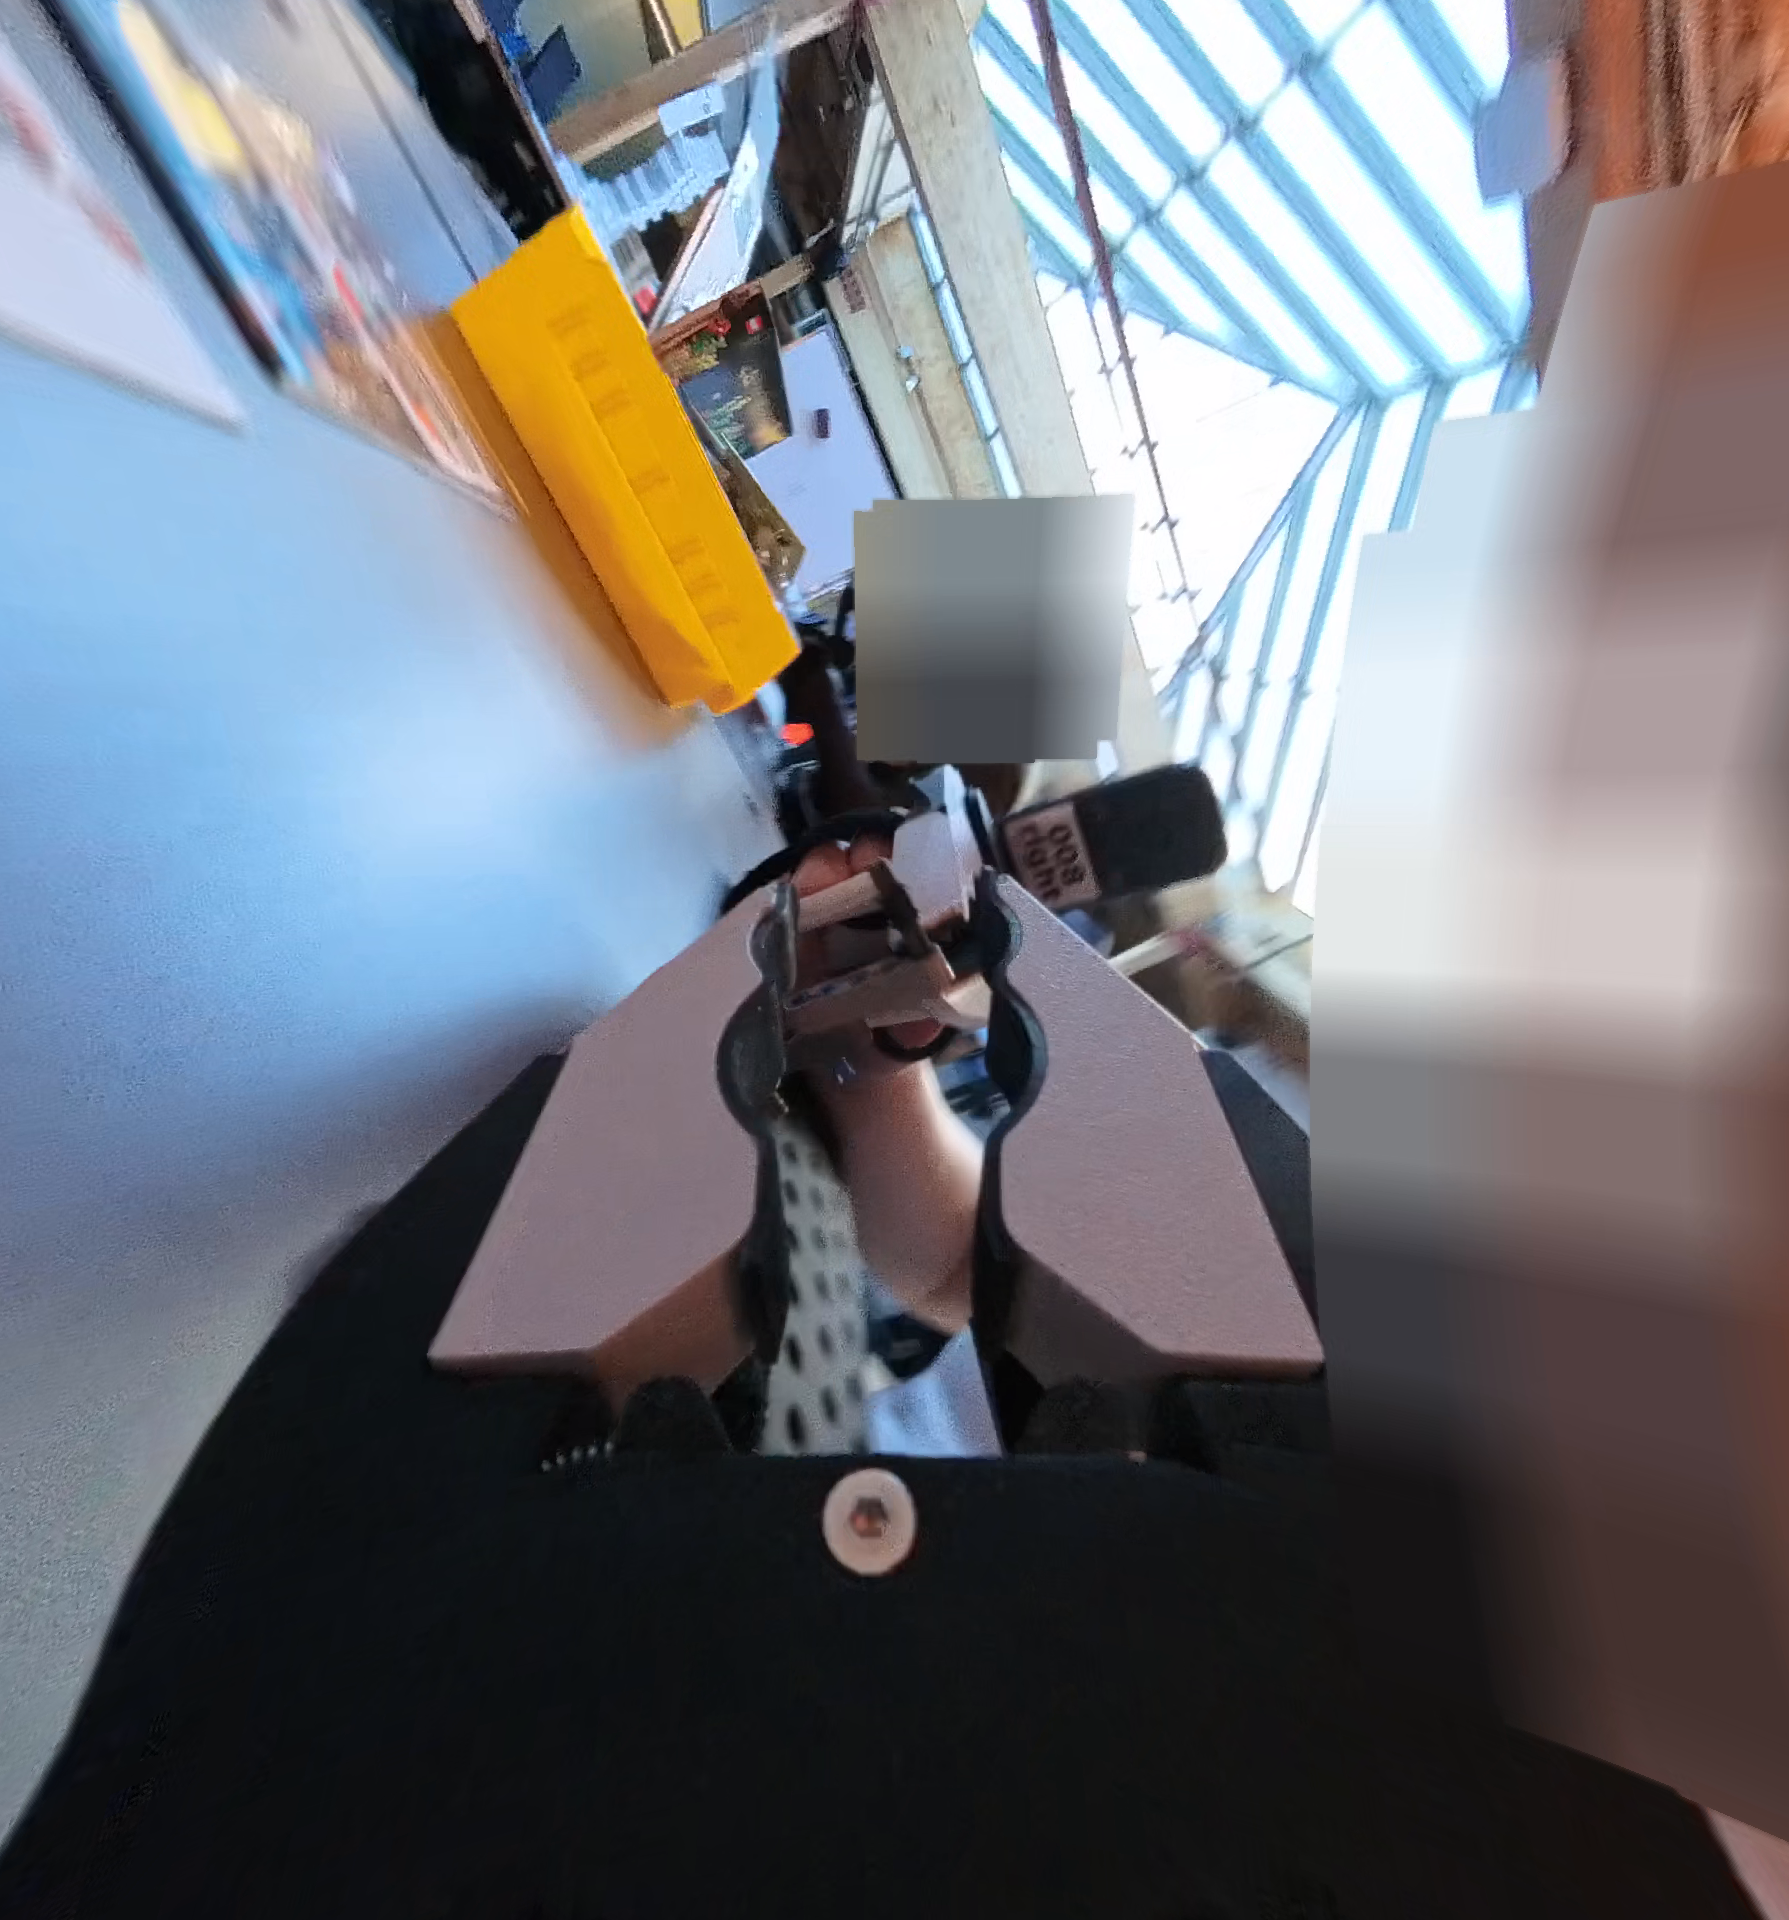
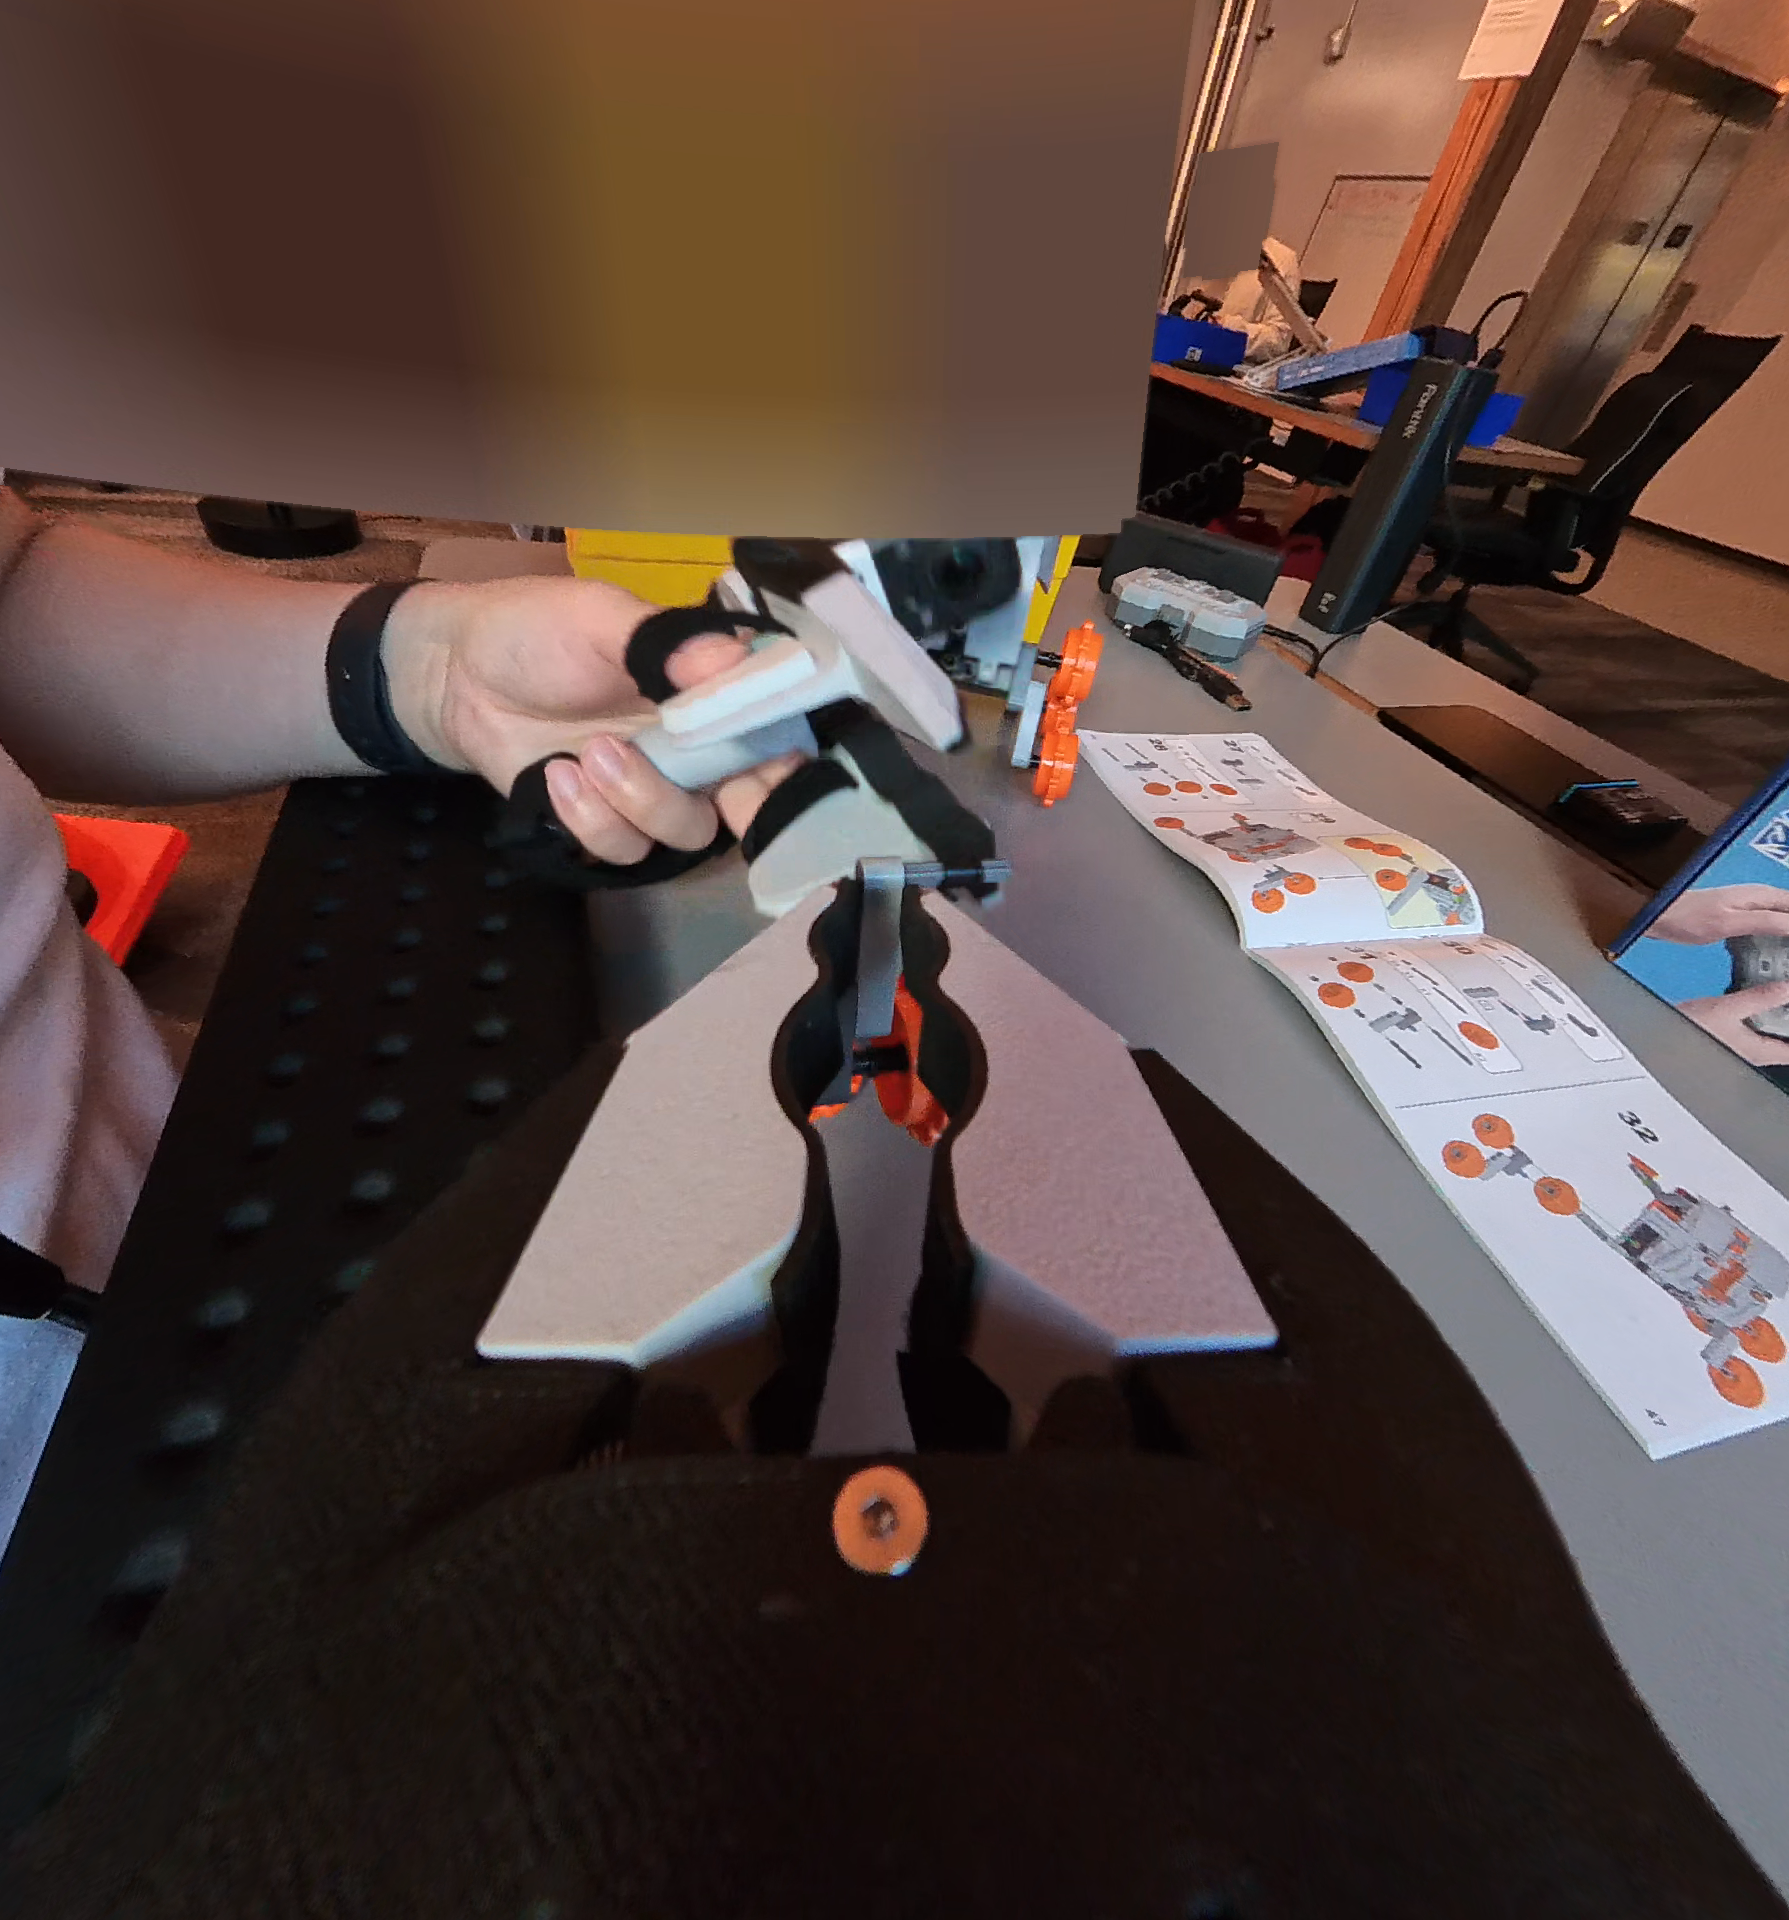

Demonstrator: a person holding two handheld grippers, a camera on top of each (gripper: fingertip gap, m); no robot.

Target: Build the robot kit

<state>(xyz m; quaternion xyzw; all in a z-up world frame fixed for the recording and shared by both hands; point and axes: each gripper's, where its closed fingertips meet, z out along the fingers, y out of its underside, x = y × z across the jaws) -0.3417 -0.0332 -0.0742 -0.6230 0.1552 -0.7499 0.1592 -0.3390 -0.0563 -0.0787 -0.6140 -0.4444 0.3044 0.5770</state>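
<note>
1. The right gripper (image 2: 877,914) has its jaws pinched narrow on a grey toy-brick beam (image 2: 874,961) that stands upright between the fingers. An orange gear wheel (image 2: 902,1070) on a black pin sits at the beam's lower end, inside the jaw gap.
2. A black axle (image 2: 957,873) crosses the beam's top, just beyond the fingertips.
3. The left gripper (image 2: 911,831) reaches in from the left at a downward slant. Its tip is at that axle; the right wrist view does not settle whether it is touching.
4. The person's left hand (image 2: 547,707) grips the left gripper's handle, fingers through black loops, with a black wristband (image 2: 365,675) on a level forearm.
5. In the left wrist view the left gripper (image 1: 885,914) is tilted sideways and blurred. Its jaws are narrow; I cannot tell whether they hold anything.
6. On the grey table (image 2: 1129,987) lie an open instruction booklet (image 2: 1441,1039), a partly built model with orange wheels (image 2: 1051,707) and a blue box (image 2: 1773,935).
</note>
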